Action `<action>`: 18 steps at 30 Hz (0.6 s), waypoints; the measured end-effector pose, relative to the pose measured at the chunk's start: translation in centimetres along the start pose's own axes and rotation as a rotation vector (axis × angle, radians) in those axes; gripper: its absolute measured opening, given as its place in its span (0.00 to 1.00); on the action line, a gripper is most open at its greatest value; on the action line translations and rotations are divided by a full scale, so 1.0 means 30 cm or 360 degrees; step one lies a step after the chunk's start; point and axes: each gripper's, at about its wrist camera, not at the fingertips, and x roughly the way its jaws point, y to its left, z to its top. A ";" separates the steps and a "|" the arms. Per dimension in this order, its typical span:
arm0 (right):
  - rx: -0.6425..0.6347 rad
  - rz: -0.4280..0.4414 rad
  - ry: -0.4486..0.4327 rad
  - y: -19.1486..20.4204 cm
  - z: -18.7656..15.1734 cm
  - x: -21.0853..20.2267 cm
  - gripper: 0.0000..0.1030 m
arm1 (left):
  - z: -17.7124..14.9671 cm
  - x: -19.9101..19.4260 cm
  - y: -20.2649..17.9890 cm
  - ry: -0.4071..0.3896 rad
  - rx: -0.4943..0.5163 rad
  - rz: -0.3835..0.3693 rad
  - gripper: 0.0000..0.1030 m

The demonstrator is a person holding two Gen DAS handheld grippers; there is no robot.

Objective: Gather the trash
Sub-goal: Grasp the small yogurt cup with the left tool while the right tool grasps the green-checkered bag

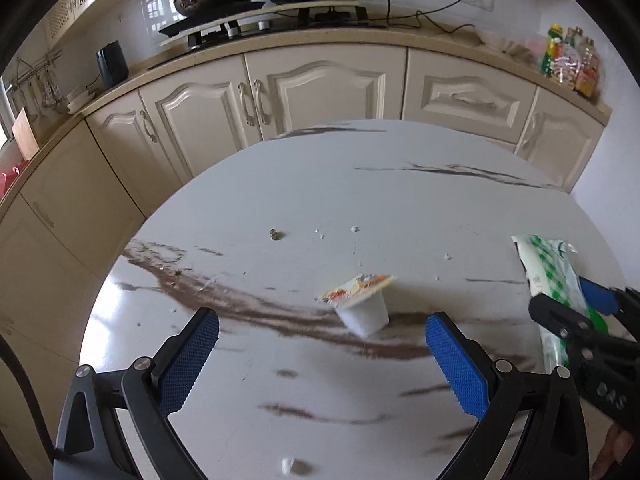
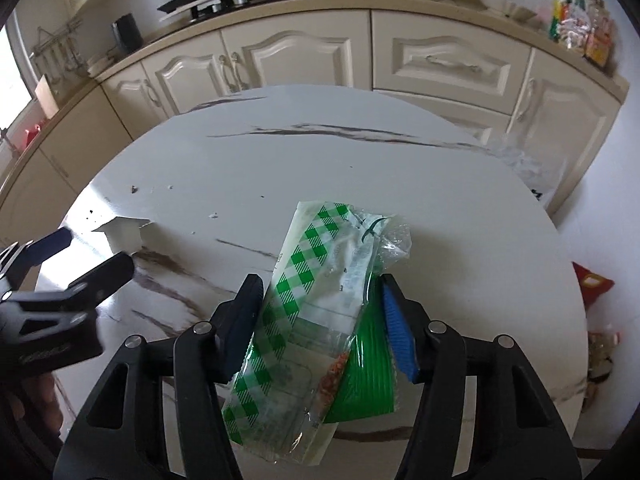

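The round marble counter (image 1: 360, 200) lies mostly bare toward its far edge, with only scattered crumbs (image 1: 275, 234), so that half is open for passing. Ahead of the left tongs (image 1: 322, 330), whose jaws stand wide apart, a small white pudding cup (image 1: 362, 312) with a peeled foil lid sits tilted in the lane between them. Just beside that cup on the right, the right tongs (image 2: 320, 312) and the green-checked plastic wrapper (image 2: 320, 292) between their pads block the counter's near right part. A clear crumpled bag (image 2: 528, 160) takes up the far right rim. Cream cabinets (image 1: 320, 84) close off the space beyond the counter.
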 end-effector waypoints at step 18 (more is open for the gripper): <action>0.0030 0.0080 -0.0020 -0.003 -0.016 -0.014 0.55 | -0.015 0.128 0.046 -0.0038 0.0030 -0.0287 0.25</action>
